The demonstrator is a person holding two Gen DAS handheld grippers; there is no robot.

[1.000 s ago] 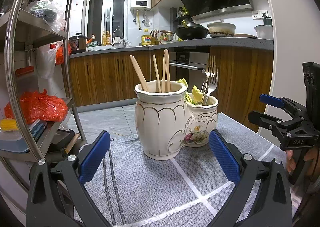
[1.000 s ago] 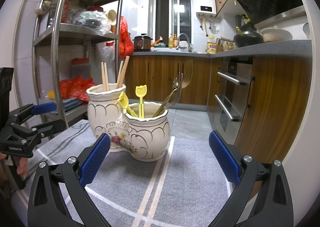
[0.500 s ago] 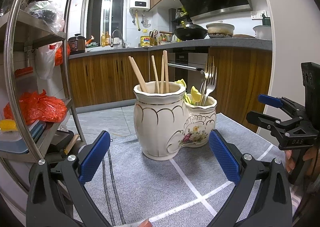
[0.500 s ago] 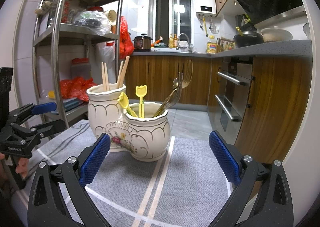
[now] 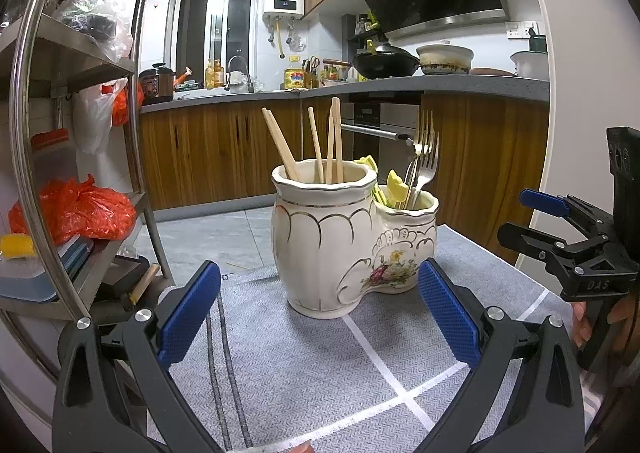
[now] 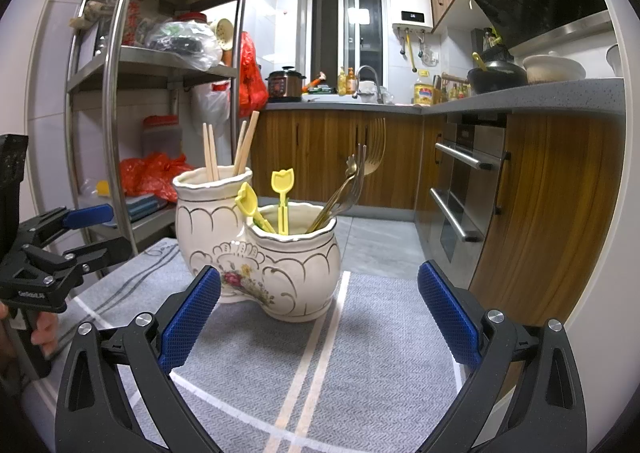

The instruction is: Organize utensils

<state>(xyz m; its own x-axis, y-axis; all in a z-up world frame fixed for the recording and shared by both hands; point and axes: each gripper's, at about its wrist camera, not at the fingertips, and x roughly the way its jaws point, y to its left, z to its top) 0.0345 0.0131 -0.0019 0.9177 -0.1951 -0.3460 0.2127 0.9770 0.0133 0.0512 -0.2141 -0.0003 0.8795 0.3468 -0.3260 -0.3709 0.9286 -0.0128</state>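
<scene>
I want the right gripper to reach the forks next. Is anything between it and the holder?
Nothing visible: only bare grey mat lies between the open right gripper and the white ceramic two-pot holder with the metal forks.

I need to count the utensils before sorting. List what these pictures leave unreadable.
- Lower ends of the chopsticks and forks, both views: hidden inside the holder.
- Yellow picks: left view shows only tips behind the holder's rim; their number is unclear.
- Fork count: handles overlap in both views.
- Mat edges: cut off behind each hand-held gripper.
</scene>
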